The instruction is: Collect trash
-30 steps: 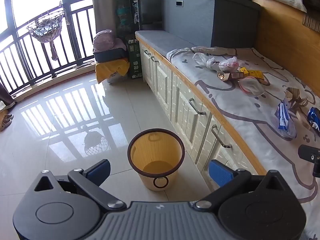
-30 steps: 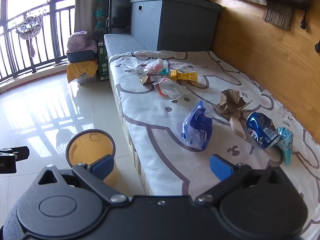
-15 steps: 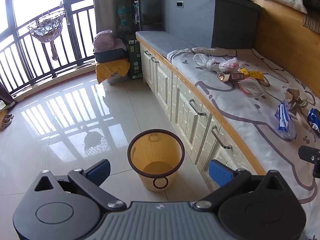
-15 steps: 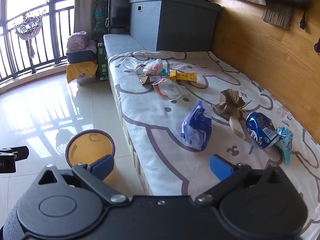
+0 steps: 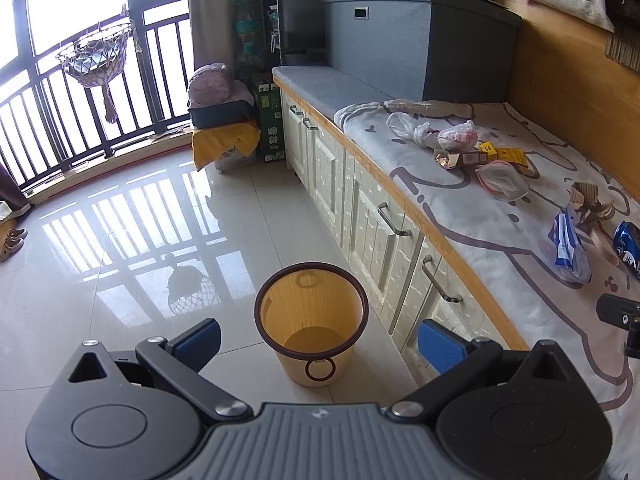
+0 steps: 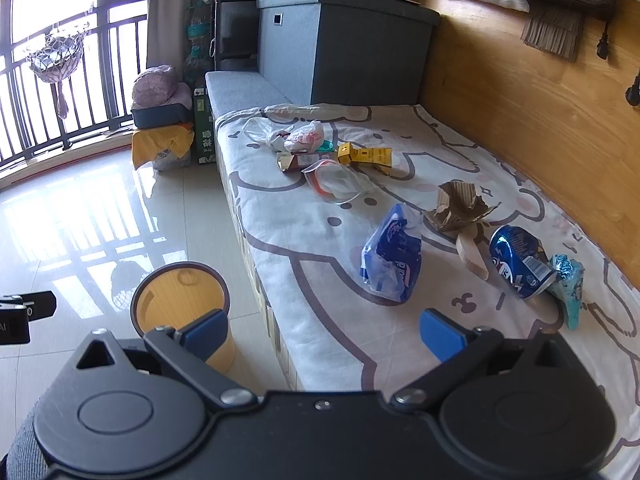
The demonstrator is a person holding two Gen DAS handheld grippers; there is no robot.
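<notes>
Left claw (image 5: 318, 338) spread apart, empty, above the bin (image 5: 311, 322) on the floor. Right claw (image 6: 322, 330) spread apart, empty, facing the blue wrapper (image 6: 392, 258) on the bed (image 6: 304, 240).

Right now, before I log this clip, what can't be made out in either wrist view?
- Yellow bin with the dark rim: right wrist view, near side hidden by the right gripper finger.
- Dark blue crushed can: left wrist view, cut off by the frame edge.
- Yellow carton: print too small to read.
- Left gripper: both grippers are open and empty; the hands holding them are out of frame.
</notes>
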